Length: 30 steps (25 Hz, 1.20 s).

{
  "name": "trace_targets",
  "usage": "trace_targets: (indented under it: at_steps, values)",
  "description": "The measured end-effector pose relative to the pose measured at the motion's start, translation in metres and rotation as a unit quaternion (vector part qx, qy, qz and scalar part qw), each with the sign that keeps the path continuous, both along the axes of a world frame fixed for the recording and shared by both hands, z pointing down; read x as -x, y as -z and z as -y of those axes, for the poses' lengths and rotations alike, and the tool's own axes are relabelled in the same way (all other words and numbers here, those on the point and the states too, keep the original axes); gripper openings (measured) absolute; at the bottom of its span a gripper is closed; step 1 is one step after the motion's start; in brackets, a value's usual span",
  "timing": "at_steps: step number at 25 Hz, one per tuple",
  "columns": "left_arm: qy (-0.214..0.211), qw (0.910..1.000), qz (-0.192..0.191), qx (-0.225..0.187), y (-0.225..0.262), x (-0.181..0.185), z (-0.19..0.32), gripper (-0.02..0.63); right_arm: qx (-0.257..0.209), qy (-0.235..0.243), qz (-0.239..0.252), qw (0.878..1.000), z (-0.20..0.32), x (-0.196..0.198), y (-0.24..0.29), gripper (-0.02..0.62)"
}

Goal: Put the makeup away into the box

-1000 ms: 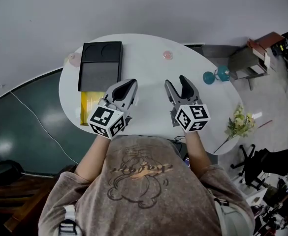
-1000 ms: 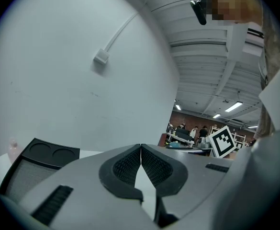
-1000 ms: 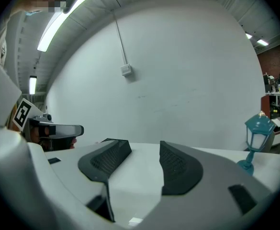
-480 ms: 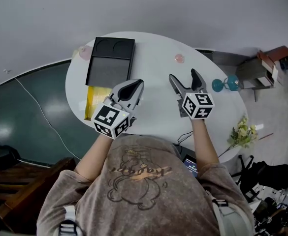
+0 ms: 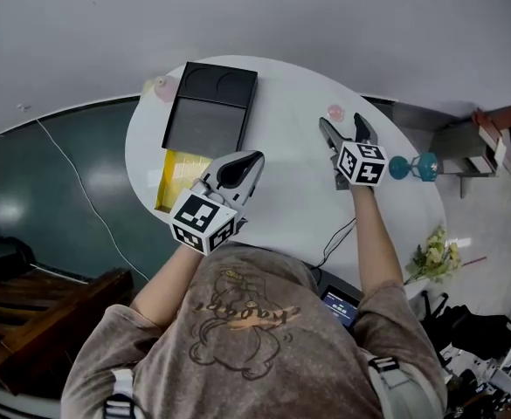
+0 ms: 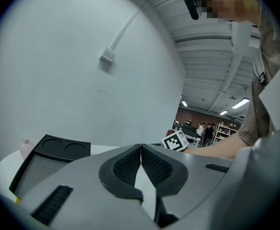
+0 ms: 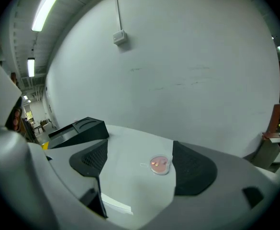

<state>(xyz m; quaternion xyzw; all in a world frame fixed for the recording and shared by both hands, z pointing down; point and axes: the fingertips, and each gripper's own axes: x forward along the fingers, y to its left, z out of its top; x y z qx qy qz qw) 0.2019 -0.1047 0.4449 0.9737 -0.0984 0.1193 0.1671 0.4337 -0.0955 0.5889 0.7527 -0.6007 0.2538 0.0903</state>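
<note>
A small round pink makeup compact [image 5: 335,112] [image 7: 160,165] lies on the white table [image 5: 290,190]. My right gripper [image 5: 343,127] [image 7: 140,164] sits just short of it, jaws wide and just starting to close. The compact lies ahead, near the right jaw's tip, and no pad touches it. The black box [image 5: 211,105] [image 6: 51,152] [image 7: 77,128] lies open at the table's far left. A second pink compact [image 5: 162,86] [image 6: 24,143] rests by its far left corner. My left gripper [image 5: 239,169] [image 6: 140,148] hovers near the box's front right, shut and empty.
A yellow sheet [image 5: 179,169] lies at the box's near end. Teal glass pieces [image 5: 412,166] stand at the table's right end, and a cable [image 5: 338,238] hangs off its front edge. A grey wall rises just behind the table. Flowers [image 5: 434,256] lie on the floor at right.
My right gripper has reached forward and down toward the pink compact, and its jaws have spread wider. The left gripper has stayed where it was.
</note>
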Motion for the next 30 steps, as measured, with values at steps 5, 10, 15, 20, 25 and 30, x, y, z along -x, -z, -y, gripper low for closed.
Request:
trace_targets:
  at_steps: [5,10,15,20,25,30]
  values:
    - [0.006,0.9999,0.009,0.005,-0.007,0.008,0.002,0.023,0.048,0.002,-0.011,0.999,0.016,-0.019,-0.037,0.408]
    - [0.019,0.9996,0.014,0.011,-0.013,0.019,0.007,0.023,0.082,0.005,-0.016,0.996,0.025,-0.027,-0.063,0.385]
    - [0.032,0.9992,0.018,0.013,-0.016,0.026,0.013,0.023,0.109,0.008,-0.022,0.994,0.032,-0.035,-0.078,0.360]
    - [0.036,0.9990,0.022,0.013,-0.021,0.027,0.015,0.023,0.129,0.015,-0.033,0.991,0.030,-0.038,-0.089,0.331]
    - [0.042,0.9987,0.022,0.017,-0.023,0.030,0.013,0.023,0.139,0.022,-0.038,0.989,0.026,-0.036,-0.093,0.322]
    - [0.048,0.9983,0.024,0.023,-0.026,0.031,0.011,0.023,0.146,0.025,-0.042,0.988,0.027,-0.037,-0.097,0.313]
